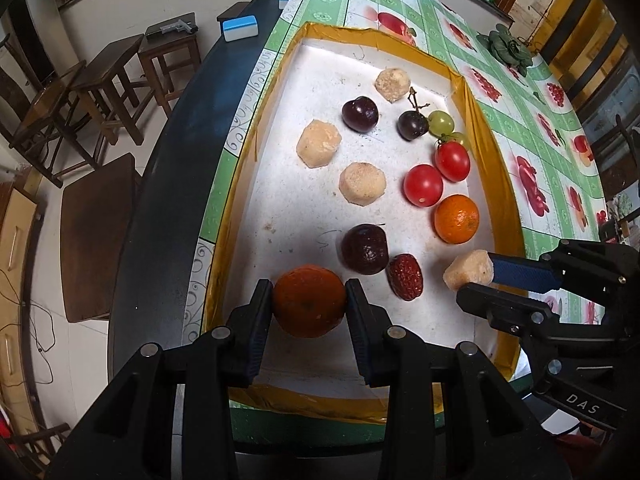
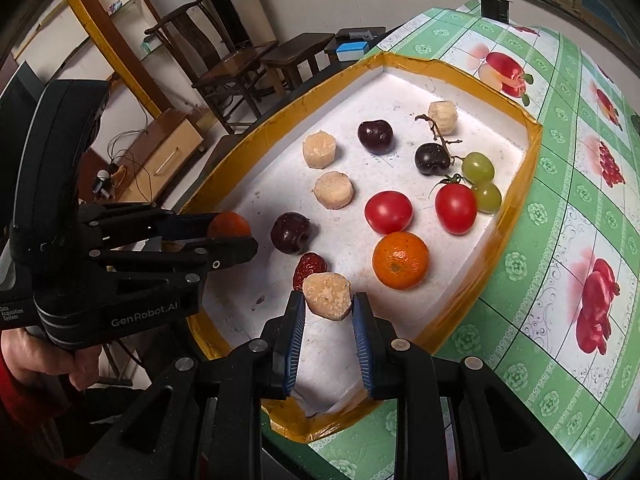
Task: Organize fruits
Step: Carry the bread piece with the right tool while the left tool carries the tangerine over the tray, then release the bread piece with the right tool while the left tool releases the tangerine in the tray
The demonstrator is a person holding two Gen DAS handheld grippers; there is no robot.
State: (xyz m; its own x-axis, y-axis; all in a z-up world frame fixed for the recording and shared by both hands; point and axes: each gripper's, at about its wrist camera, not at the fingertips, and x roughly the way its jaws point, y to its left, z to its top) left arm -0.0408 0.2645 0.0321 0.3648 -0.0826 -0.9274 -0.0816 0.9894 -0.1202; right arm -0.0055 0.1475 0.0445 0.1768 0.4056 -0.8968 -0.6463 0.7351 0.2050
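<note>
Partly, left tool (image 2: 234, 240) hides its tangerine (image 2: 229, 225).

In my yellow-rimmed tray (image 1: 494, 148) I count two oranges, one (image 1: 309, 306) gripped in my left tool (image 1: 308, 300) and one (image 1: 456, 219) lying loose. There are two red tomatoes (image 1: 423, 185) (image 1: 452, 161), two green grapes (image 1: 441, 122) (image 2: 486, 196), three dark round fruits (image 1: 360, 114) (image 1: 413, 125) (image 1: 364, 249), one red date (image 1: 405, 277), and five pale peeled chunks (image 1: 393, 84) (image 1: 319, 142) (image 1: 362, 182) (image 2: 442, 117), one (image 2: 327, 296) of them in my right tool (image 2: 327, 308).
</note>
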